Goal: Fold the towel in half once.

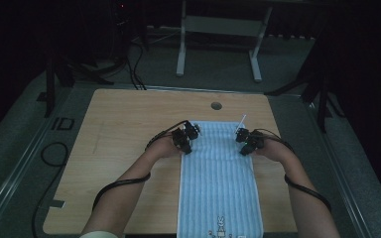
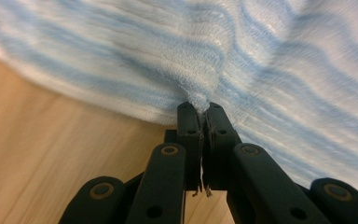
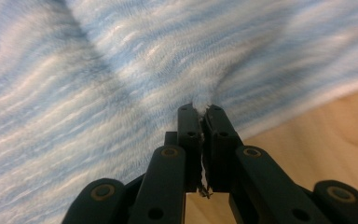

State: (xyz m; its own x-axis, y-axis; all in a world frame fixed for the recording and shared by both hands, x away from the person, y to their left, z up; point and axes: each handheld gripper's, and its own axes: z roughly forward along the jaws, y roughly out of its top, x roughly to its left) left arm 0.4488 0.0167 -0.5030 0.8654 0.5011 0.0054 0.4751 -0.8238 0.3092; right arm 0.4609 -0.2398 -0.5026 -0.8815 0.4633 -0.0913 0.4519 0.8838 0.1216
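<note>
Towel point(image 1: 218, 173), blue-and-white striped, lay flat lengthwise on wooden table point(image 1: 119, 148), near end hanging over front edge, small rabbit motif at that end. Far end reached toward cable hole point(image 1: 216, 105) in tabletop.

Left gripper point(image 1: 186, 146) sat on towel's left edge near far corner; right gripper point(image 1: 245, 144) on right edge opposite. Both clenched on terry cloth: left gripper view point(image 2: 200, 109) showed a pinched tuft between tips with folds radiating from it, right gripper view point(image 3: 200, 109) the same. Cloth bunched at each pinch, bare wood just beside.

Step in hand, by judgement: grasp secured on both side edges near far end, likely start of a fold. Next move probably called for lifting both hands together, keeping towel taut between them, carrying far end toward near end, matching edges before release. Risk: thin pinch slipping out, uneven lift skewing fold.
</note>
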